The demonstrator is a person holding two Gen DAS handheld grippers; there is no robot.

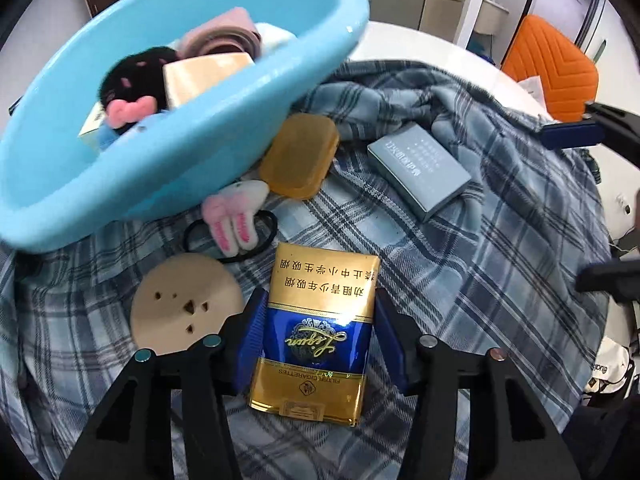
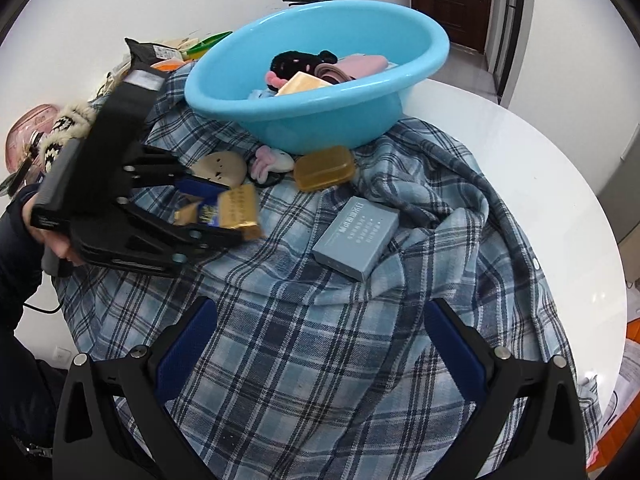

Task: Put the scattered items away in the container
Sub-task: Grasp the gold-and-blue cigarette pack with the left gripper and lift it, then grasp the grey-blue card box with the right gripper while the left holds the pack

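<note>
The left tongs [image 1: 318, 334] are clamped on a gold and blue cigarette pack [image 1: 318, 332], one blue pad pressed to each long side. From the right wrist view the same left tongs [image 2: 230, 210] carry the pack [image 2: 230, 210] clear above the plaid cloth [image 2: 320, 360]. The right tongs [image 2: 320, 354] hang wide open over the cloth with nothing between their pads.

Ahead of the left tongs and to their left sits the blue basin [image 1: 168, 160], tilted on the bunched cloth [image 1: 480, 280]. Inside it lie a black fuzzy hair tie with a pink bow [image 1: 132, 80], a tan box [image 1: 204, 76] and a folded pink band [image 1: 224, 36].

Just outside the basin wall, between it and the left tongs, are a pink and white bunny hair tie [image 1: 234, 216] on a black elastic loop, and a round beige puff [image 1: 186, 306] that lies just beside the left pad. An amber soap case [image 1: 298, 156] touches the basin's side, ahead of the held pack. A grey box [image 1: 418, 172] lies ahead and to the right, apart from the rest.

From the right tongs, the grey box [image 2: 356, 234] is straight ahead, the amber soap case [image 2: 325, 168] beyond it against the basin [image 2: 316, 120], and the puff [image 2: 220, 166] and bunny hair tie [image 2: 272, 162] ahead to the left.
</note>
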